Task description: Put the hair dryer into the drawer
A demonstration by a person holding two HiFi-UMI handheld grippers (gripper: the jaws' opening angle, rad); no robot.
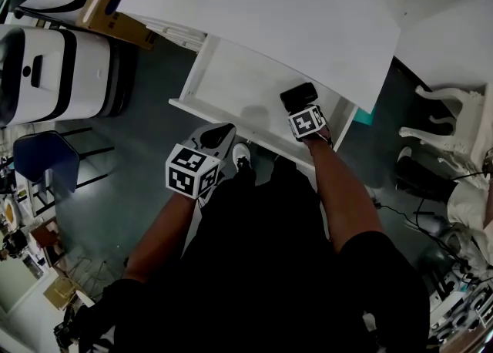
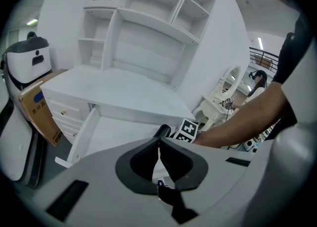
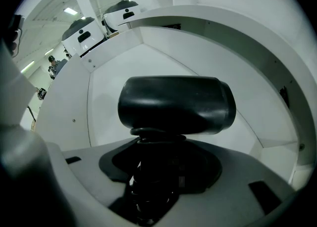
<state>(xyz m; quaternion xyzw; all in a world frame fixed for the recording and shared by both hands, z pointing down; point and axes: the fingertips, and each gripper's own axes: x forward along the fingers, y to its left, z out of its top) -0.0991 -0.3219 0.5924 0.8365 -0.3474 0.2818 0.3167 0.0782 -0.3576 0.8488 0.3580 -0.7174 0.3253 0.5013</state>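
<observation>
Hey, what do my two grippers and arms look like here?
The left gripper and right gripper have pale grey shells with black-lined jaws. Each carries a white cube of black square markers. The sleeves are short and black.

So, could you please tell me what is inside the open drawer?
Only the black hair dryer, held in the right gripper jaws; nothing else shows on the visible white floor of the drawer. The desktop covers its rear, so that part is unseen.
</observation>
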